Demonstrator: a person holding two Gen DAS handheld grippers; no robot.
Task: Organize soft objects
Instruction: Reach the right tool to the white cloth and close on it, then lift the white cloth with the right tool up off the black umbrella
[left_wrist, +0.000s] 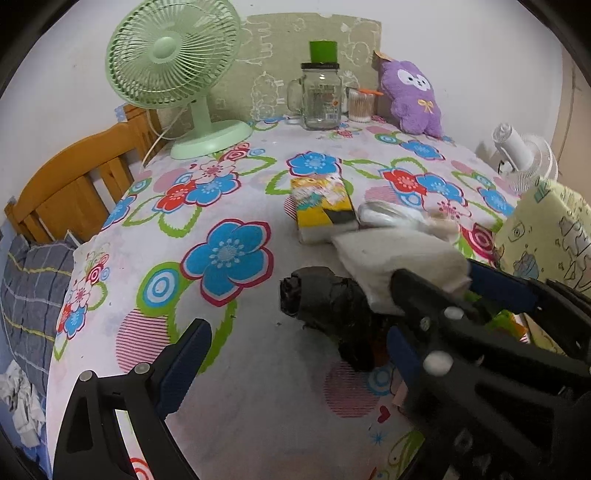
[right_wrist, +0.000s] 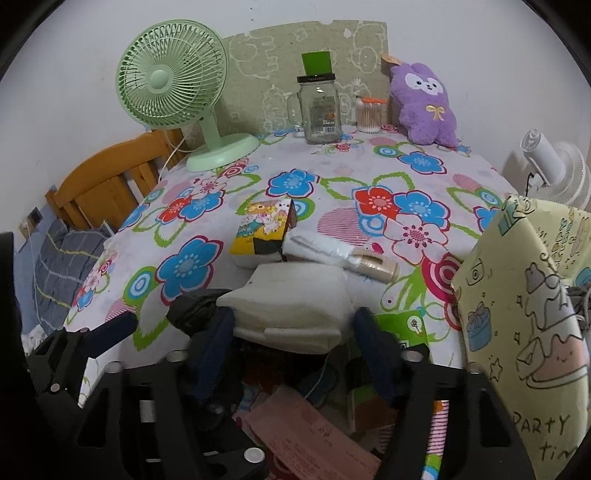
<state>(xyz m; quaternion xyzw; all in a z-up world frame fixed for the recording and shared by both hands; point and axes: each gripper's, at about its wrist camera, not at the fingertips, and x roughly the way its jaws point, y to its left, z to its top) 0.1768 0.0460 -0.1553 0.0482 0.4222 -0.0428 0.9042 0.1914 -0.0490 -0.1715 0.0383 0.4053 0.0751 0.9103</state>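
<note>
Right hand-held gripper (right_wrist: 293, 325) pinches folded white cloth (right_wrist: 291, 299) at near edge — light, limp; left hand-held gripper (left_wrist: 295, 354) open, empty.

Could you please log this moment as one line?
left gripper: open, empty | right gripper: gripping white folded cloth | black bag: on tablecloth

Right gripper (right_wrist: 291, 325) angles downward, its blue-padded jaws pressing either side of a white folded cloth (right_wrist: 291, 299); left gripper (left_wrist: 295, 347) tilts down beside it, jaws spread wide, nothing gripped between them.
</note>
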